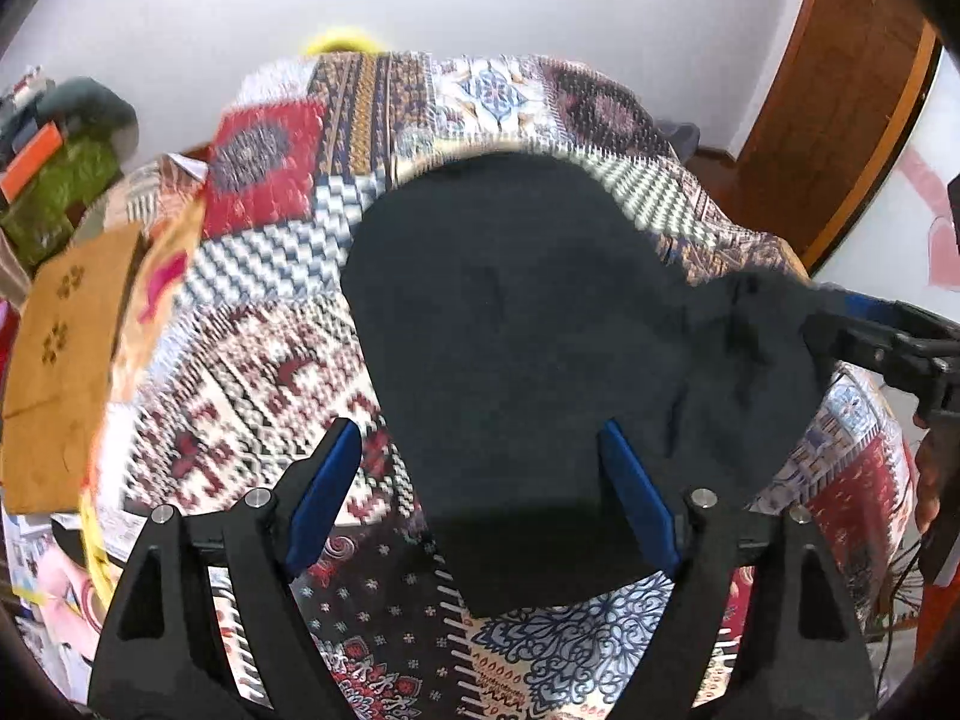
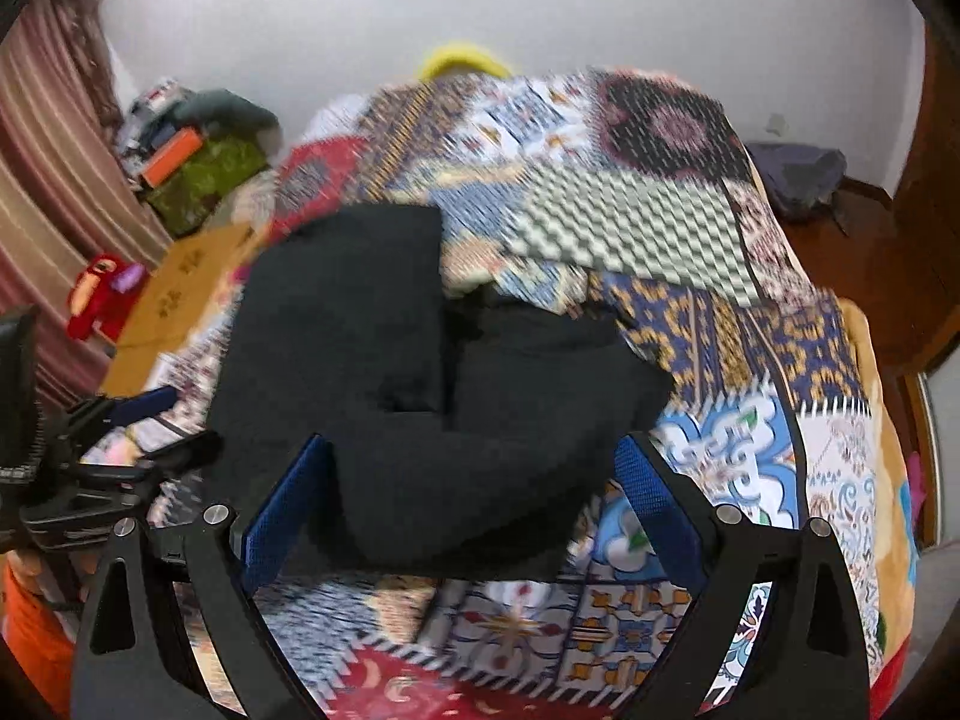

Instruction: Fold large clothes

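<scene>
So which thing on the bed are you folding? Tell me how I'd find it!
Look for the bed with the bright patchwork quilt full of checks, flowers and zigzags. In the middle of it lies the black garment, partly folded over itself, just in front of both tools. It is the only plain, dark thing there; everything around it is patterned and colourful.
</scene>
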The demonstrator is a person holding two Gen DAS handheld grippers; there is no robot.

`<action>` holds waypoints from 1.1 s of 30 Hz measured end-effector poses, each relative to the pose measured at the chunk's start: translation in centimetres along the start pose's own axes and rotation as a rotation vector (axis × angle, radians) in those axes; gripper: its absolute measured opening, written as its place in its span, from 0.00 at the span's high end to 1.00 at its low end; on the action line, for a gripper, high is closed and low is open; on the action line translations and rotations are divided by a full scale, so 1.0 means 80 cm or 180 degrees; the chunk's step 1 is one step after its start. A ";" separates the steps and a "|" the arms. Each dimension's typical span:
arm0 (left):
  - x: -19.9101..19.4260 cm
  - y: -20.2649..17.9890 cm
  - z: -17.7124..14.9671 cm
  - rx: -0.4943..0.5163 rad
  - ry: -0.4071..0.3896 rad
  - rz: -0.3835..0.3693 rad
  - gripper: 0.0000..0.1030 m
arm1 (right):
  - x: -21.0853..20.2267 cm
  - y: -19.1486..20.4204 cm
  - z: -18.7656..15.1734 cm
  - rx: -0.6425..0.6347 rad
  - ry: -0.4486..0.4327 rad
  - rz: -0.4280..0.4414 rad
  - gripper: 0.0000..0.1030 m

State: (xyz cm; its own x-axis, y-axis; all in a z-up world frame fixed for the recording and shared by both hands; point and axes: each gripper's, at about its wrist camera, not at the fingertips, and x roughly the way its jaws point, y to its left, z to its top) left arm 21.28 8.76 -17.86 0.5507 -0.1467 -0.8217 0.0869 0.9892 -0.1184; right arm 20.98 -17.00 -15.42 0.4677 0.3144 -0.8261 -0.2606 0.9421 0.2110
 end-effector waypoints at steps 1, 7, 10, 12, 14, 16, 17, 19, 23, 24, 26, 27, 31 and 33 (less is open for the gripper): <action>0.004 0.001 -0.003 -0.0050 -0.0019 -0.0040 0.18 | 0.007 -0.009 -0.005 0.0047 0.0063 0.0021 0.07; 0.029 0.002 -0.011 -0.0219 0.0034 -0.0167 0.12 | 0.055 -0.045 -0.035 0.0218 0.0486 0.0088 0.06; 0.038 -0.004 -0.014 -0.0207 0.0039 -0.0160 0.08 | 0.067 -0.054 -0.043 0.0342 0.0604 0.0196 0.05; 0.044 -0.002 -0.015 -0.0240 0.0026 -0.0133 0.05 | 0.065 -0.058 -0.041 0.0405 0.0641 0.0267 0.05; 0.046 0.005 -0.014 -0.0330 0.0069 -0.0215 0.05 | 0.058 -0.059 -0.039 0.0448 0.0649 0.0300 0.05; 0.046 0.010 -0.012 -0.0382 0.0116 -0.0265 0.05 | 0.045 -0.054 -0.037 0.0434 0.0608 0.0278 0.05; 0.044 0.011 -0.011 -0.0385 0.0128 -0.0268 0.05 | 0.038 -0.051 -0.035 0.0413 0.0575 0.0263 0.05; 0.035 0.010 -0.008 -0.0351 0.0125 -0.0225 0.06 | 0.024 -0.045 -0.029 0.0362 0.0484 0.0227 0.05; 0.009 0.016 0.001 -0.0295 -0.0020 -0.0084 0.06 | -0.007 -0.044 -0.017 0.0356 0.0243 0.0186 0.05; 0.005 0.019 0.002 -0.0314 -0.0054 -0.0074 0.06 | -0.010 -0.046 -0.013 0.0379 0.0211 0.0203 0.05; -0.003 0.029 0.006 -0.0391 -0.0103 -0.0048 0.06 | -0.017 -0.053 -0.009 0.0469 0.0127 0.0246 0.04; -0.005 0.037 0.009 -0.0448 -0.0113 -0.0026 0.06 | -0.018 -0.058 -0.008 0.0526 0.0104 0.0269 0.04; 0.008 0.059 0.010 -0.0663 0.0007 -0.0109 0.06 | -0.002 -0.082 -0.004 0.0751 0.0188 0.0355 0.03; 0.022 0.067 0.006 -0.0786 0.0097 -0.0335 0.06 | 0.015 -0.092 -0.005 0.0848 0.0311 0.0359 0.03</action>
State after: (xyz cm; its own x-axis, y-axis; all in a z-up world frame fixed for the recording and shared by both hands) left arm 23.14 13.77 -19.63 0.5238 -0.2522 -0.8137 -0.0648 0.9406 -0.3332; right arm 23.11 -23.63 -18.19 0.3615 0.4183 -0.8332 -0.0695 0.9033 0.4233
